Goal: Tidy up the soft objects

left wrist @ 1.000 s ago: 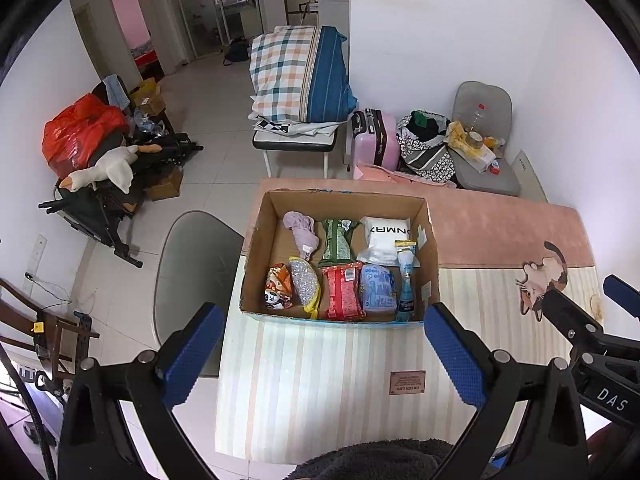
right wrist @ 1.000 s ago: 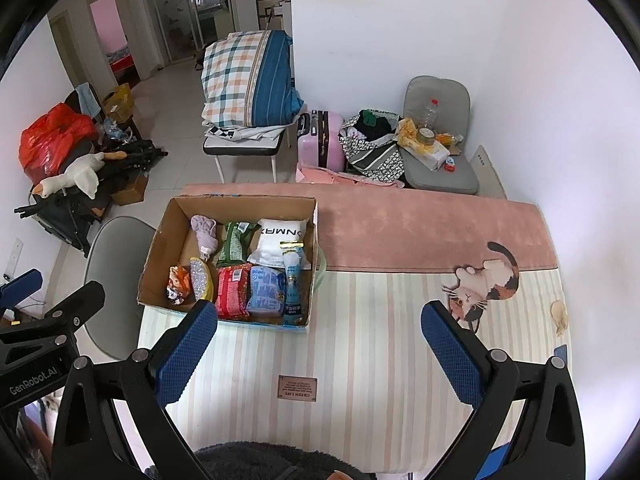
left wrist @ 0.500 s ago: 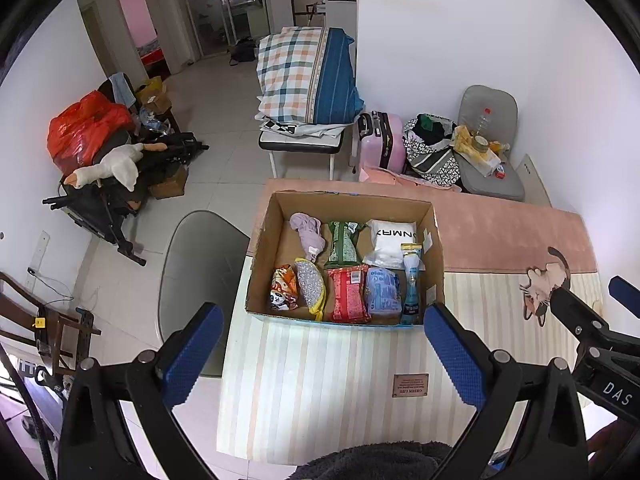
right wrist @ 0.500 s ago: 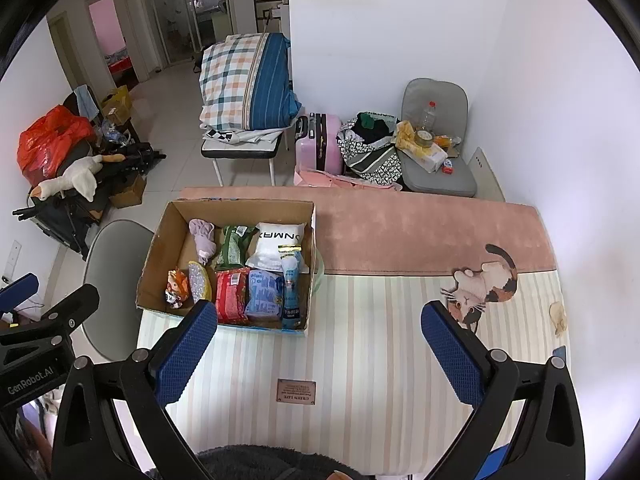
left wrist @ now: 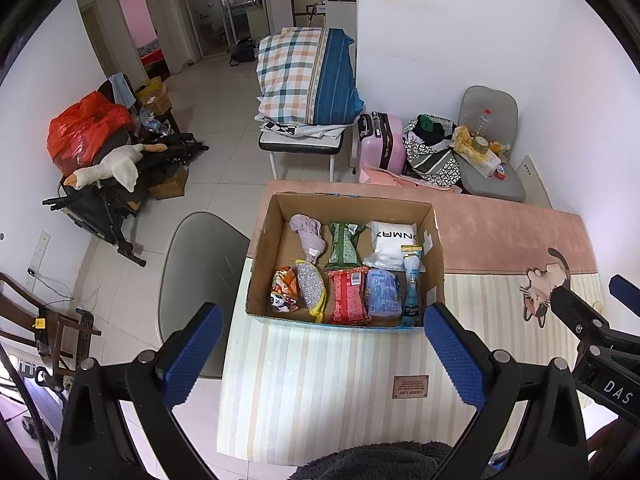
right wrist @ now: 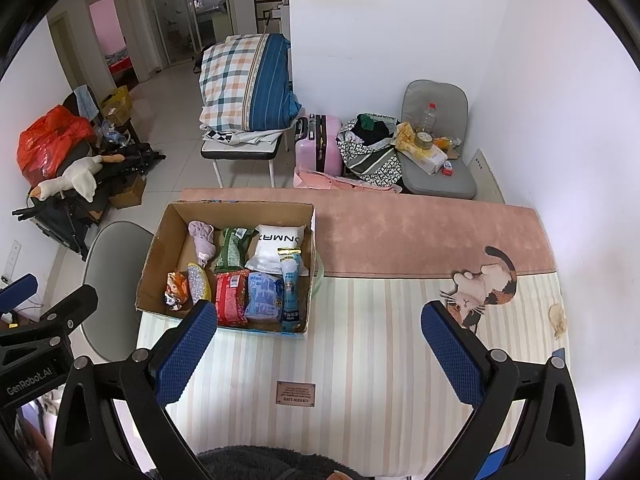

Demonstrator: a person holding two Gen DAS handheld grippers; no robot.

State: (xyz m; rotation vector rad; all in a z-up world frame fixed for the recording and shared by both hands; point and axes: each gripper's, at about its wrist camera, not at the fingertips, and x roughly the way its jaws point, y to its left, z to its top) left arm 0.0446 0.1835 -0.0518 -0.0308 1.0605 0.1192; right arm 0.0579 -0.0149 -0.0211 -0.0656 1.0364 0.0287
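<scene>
Cardboard box (left wrist: 346,204): centre frame on the table's left edge, flaps up, packed with soft packets (left wrist: 347,296) in two rows.
Left gripper (left wrist: 320,354): blue pads spread wide, holding nothing, low in frame.
Right gripper (right wrist: 320,350): likewise spread, empty.
Open room: bare striped mat (right wrist: 380,340) right of box.
Surface: pink cloth (right wrist: 420,232) behind.
Room: grey chair (left wrist: 200,264) at table's left.

We see a matt corrugated cardboard box (left wrist: 436,256) holding glossy plastic snack packets (left wrist: 347,296), on a striped woven cloth table cover (left wrist: 320,380); our gripper pads (left wrist: 192,356) are textured blue rubber.
</scene>
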